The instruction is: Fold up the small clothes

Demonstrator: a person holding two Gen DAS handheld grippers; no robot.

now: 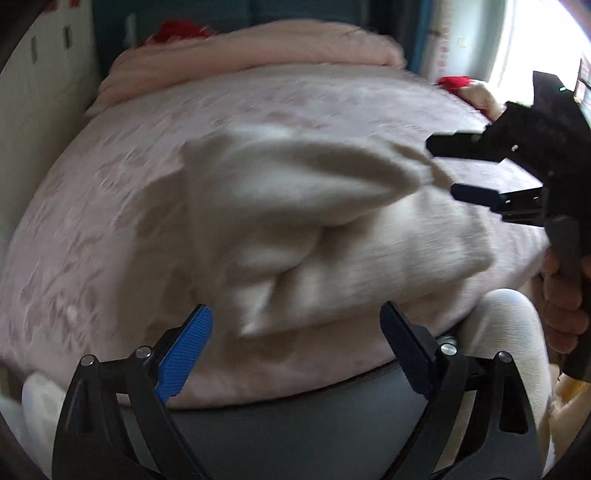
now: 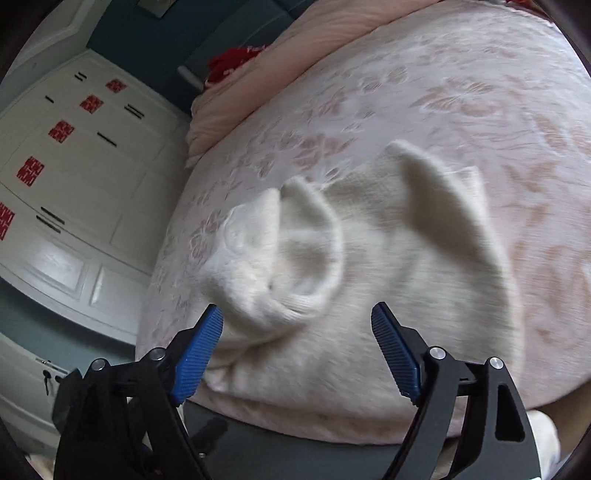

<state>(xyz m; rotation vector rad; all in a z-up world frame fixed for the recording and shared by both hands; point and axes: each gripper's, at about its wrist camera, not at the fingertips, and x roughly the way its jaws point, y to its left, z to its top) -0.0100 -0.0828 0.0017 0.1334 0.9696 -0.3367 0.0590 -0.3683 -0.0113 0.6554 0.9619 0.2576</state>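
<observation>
A white knitted garment (image 1: 295, 206) lies crumpled on the pink flowered bedspread (image 1: 110, 221), with folds of it standing up off the bed. My left gripper (image 1: 295, 310) hovers open near the garment's front edge, and nothing is between its blue pads. My right gripper (image 1: 441, 168) comes in from the right, open and empty, its fingertips beside the garment's right end. In the right wrist view the same garment (image 2: 388, 258) fills the middle of the bedspread (image 2: 443, 92). The right gripper (image 2: 297, 310) stands open over the garment's near edge, holding none of it.
A rolled pink duvet (image 1: 258, 48) and a red item (image 1: 173, 31) lie at the bed's far end. A white wardrobe (image 2: 74, 166) with red stickers stands on the left. A person's hand (image 1: 561, 302) holds the right gripper's handle above a white-clad knee (image 1: 506, 332).
</observation>
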